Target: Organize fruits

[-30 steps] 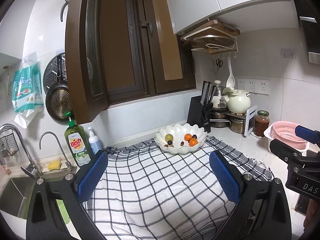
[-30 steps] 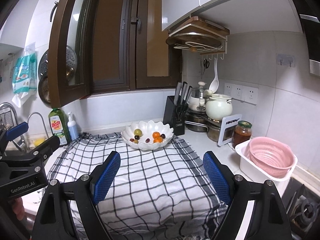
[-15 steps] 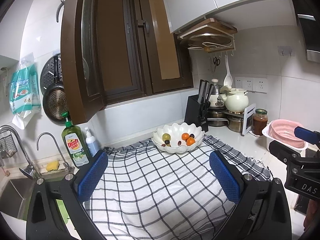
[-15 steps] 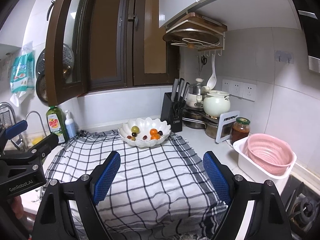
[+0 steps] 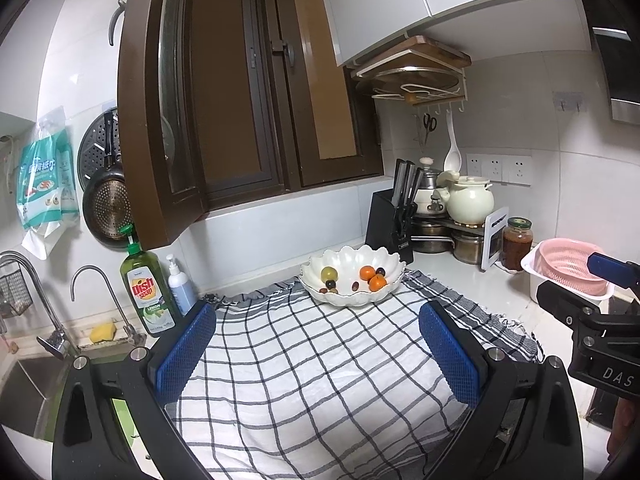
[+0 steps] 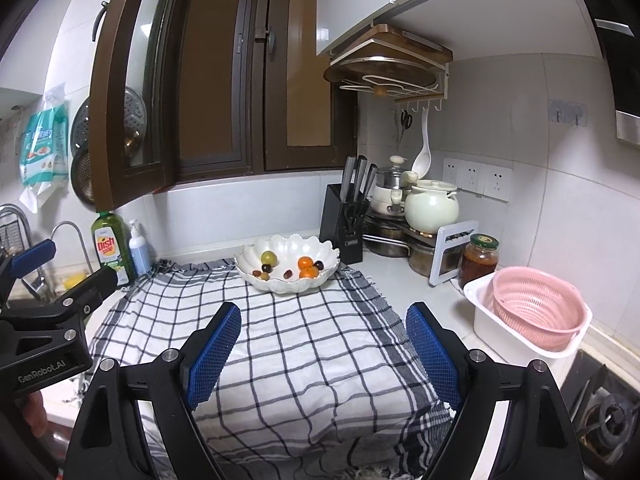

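- One white scalloped bowl (image 5: 352,280) stands at the far edge of the checked cloth (image 5: 320,368), which covers the middle of the counter (image 6: 404,276).
- In the bowl: two orange fruits (image 6: 307,266) lying together, one yellow-green round fruit (image 6: 269,257), and several small dark fruits (image 6: 266,269) whose number is too small to count surely.
- One pink colander (image 6: 534,312) sits in a white tub (image 6: 516,336) near the counter's right edge.
- One brown jar (image 6: 479,259), one knife block (image 6: 343,224) and one cream pot (image 6: 431,209) stand in the far right corner.
- Two bottles stand at the far left edge by the sink: green dish soap (image 5: 147,290) and a pale pump bottle (image 5: 180,286).
- Left gripper (image 5: 316,348): jaws spread wide over the cloth's near part, nothing between them.
- Right gripper (image 6: 323,350): jaws likewise spread wide, holding nothing.
- Compared with a second ago, the bowl and all the counter things keep their places; both views have tilted only slightly, and neither pair of jaws has changed.
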`<state>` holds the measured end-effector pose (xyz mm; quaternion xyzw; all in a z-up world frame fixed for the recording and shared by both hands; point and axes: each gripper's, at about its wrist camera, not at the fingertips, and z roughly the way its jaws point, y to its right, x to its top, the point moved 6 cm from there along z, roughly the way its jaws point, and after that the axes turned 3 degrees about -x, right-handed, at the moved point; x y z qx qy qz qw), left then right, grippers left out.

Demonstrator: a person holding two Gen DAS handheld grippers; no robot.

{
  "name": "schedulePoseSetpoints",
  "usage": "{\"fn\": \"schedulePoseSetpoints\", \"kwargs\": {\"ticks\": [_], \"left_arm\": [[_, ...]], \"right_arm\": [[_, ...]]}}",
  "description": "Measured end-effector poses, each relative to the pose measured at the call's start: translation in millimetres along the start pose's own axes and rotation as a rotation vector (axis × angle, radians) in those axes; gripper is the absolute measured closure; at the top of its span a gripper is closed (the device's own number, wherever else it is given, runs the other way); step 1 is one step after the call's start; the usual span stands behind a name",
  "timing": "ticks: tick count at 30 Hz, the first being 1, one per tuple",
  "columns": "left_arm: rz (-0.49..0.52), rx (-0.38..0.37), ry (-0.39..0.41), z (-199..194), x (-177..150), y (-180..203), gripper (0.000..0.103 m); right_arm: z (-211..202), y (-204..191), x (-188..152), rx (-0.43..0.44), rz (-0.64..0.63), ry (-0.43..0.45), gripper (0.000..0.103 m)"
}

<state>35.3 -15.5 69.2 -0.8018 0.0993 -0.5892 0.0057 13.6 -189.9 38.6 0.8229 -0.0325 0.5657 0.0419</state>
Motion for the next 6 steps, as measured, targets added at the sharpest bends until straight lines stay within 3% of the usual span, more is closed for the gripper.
{"fn": "schedulePoseSetpoints", "kwargs": {"ticks": [6], "left_arm": [[-0.001,-0.001,0.002,-0.3,0.0,1.3,0.0]], "right_arm": [[0.2,1.5,-0.4,0.0,0.002,-0.001,0.017]]}}
